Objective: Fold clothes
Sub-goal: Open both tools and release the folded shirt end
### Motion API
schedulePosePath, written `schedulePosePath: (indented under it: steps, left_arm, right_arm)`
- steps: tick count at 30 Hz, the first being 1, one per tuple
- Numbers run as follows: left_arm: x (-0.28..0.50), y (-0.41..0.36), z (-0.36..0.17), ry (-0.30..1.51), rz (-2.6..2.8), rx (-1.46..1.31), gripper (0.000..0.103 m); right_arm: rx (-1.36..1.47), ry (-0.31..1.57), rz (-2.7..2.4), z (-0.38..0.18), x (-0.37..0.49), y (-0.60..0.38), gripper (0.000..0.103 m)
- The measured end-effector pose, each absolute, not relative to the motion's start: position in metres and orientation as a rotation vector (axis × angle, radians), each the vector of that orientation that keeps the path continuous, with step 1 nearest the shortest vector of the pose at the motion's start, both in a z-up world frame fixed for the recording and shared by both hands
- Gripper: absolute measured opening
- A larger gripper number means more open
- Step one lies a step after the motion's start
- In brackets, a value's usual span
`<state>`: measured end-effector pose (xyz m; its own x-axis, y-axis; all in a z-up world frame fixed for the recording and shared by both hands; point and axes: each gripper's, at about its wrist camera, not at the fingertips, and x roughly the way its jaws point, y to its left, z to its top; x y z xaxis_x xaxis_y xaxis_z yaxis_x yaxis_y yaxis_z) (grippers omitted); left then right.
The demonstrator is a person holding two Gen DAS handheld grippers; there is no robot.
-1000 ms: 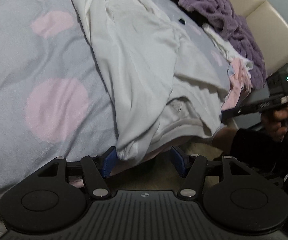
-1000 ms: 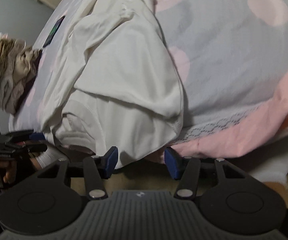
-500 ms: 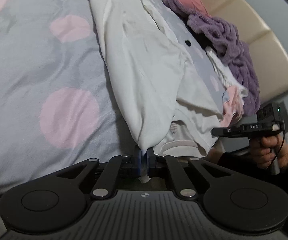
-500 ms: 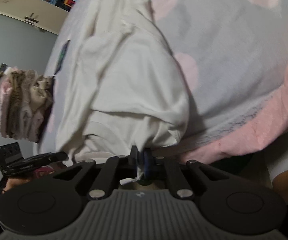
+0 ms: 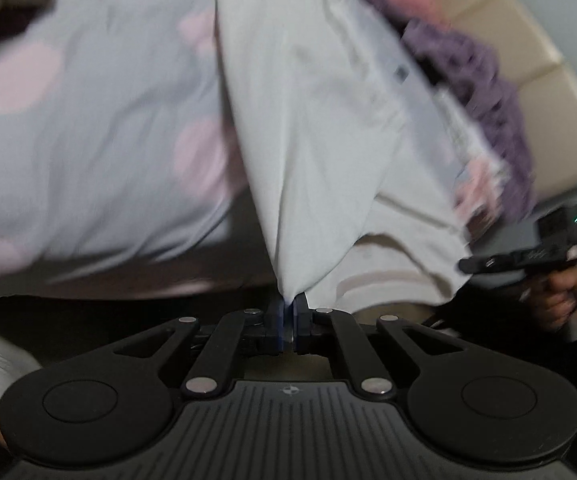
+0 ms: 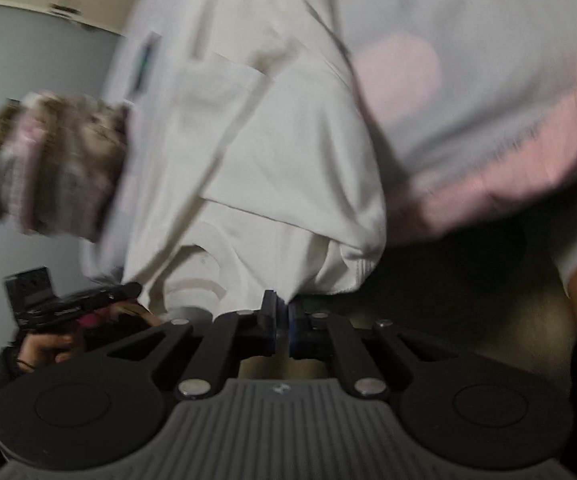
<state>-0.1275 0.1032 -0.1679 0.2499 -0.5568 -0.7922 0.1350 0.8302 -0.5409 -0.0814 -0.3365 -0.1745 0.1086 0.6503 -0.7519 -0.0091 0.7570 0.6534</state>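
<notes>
A white garment lies stretched along a grey bedspread with pink dots. My left gripper is shut on its near edge, and the cloth rises from the blue pads in a tight peak. In the right wrist view the same white garment hangs over the bed's edge, and my right gripper is shut on its lower hem. Each gripper shows in the other's view: the right gripper at the far right, the left gripper at the lower left. Both frames are blurred.
A purple knitted garment and a pink one are heaped against the beige padded headboard. That pile sits at the left in the right wrist view. A dark phone lies on the bed. A pink sheet hangs off the edge.
Both grippers went from open at the garment's edge to shut on it. Since then they have pulled the cloth taut and lifted it off the bed's edge.
</notes>
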Motion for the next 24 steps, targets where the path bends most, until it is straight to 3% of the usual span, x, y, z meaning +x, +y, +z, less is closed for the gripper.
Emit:
schedulePosePath:
  steps: [3, 5, 7, 9, 11, 13, 14, 19, 24]
  left_arm:
    - [-0.121, 0.096, -0.181, 1.261, -0.481, -0.328, 0.004]
    - [-0.123, 0.087, -0.176, 1.293, -0.476, -0.212, 0.005]
    - [-0.128, 0.077, -0.169, 1.314, -0.463, -0.061, 0.013]
    - [-0.127, 0.071, -0.152, 1.216, -0.469, 0.021, 0.013]
    - [-0.126, 0.065, -0.135, 1.117, -0.474, 0.101, 0.020]
    - [-0.111, 0.064, -0.126, 1.033, -0.465, 0.100, 0.038]
    - [-0.102, 0.063, -0.123, 1.000, -0.460, 0.090, 0.040]
    - [-0.059, 0.052, -0.133, 0.946, -0.426, 0.064, 0.041]
    - [-0.046, 0.045, -0.151, 0.987, -0.428, 0.026, 0.032]
  right_arm:
    - [0.515, 1.428, 0.477, -0.184, -0.080, -0.331, 0.008]
    - [0.463, 1.453, 0.443, -0.186, -0.080, -0.329, 0.015]
    - [0.363, 1.485, 0.420, -0.185, -0.080, -0.328, 0.024]
    - [0.302, 1.429, 0.415, -0.173, -0.077, -0.327, 0.024]
    - [0.254, 1.323, 0.447, -0.155, -0.072, -0.326, 0.025]
    - [0.223, 1.208, 0.460, -0.139, -0.062, -0.323, 0.031]
    - [0.207, 1.170, 0.453, -0.135, -0.057, -0.322, 0.031]
    - [0.172, 1.101, 0.413, -0.139, -0.038, -0.313, 0.031]
    - [0.173, 1.075, 0.398, -0.157, -0.040, -0.307, 0.031]
